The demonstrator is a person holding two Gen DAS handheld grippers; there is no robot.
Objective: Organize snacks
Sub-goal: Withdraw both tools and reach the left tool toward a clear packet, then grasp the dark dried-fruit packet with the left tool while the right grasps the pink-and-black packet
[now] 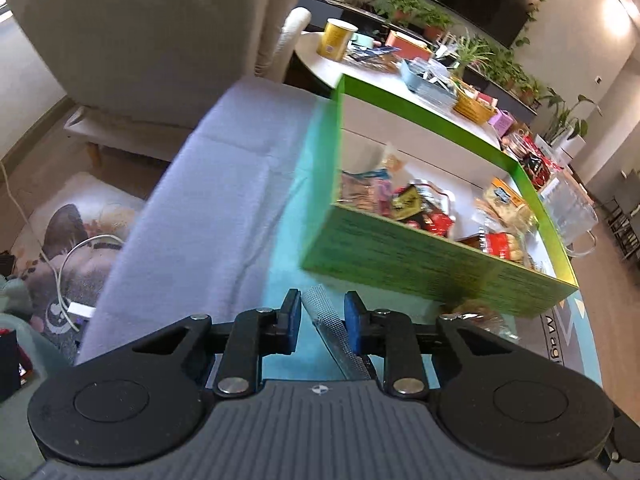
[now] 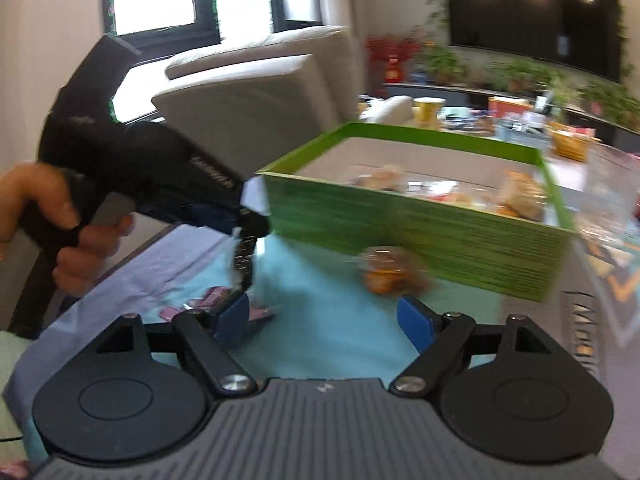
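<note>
The left gripper (image 1: pixel 322 322) pinches a thin silvery wrapper edge (image 1: pixel 326 314) between its blue pads, low over the teal mat (image 1: pixel 280 240) just short of the green box (image 1: pixel 400 264); the right gripper (image 2: pixel 324 320) stands spread wide with nothing between its fingers. One clear-wrapped pastry (image 2: pixel 390 272) lies loose on the mat just beside the box wall, and pink packets (image 2: pixel 212 300), two or three, blur preventing a surer count, lie near the right gripper's left finger. These look light, soft and crinkly, likely slippery in film and easy to crush; I would take each by its sealed end or across its middle, gently. Inside the one box lie at least six packets, mixed red, yellow and clear.
</note>
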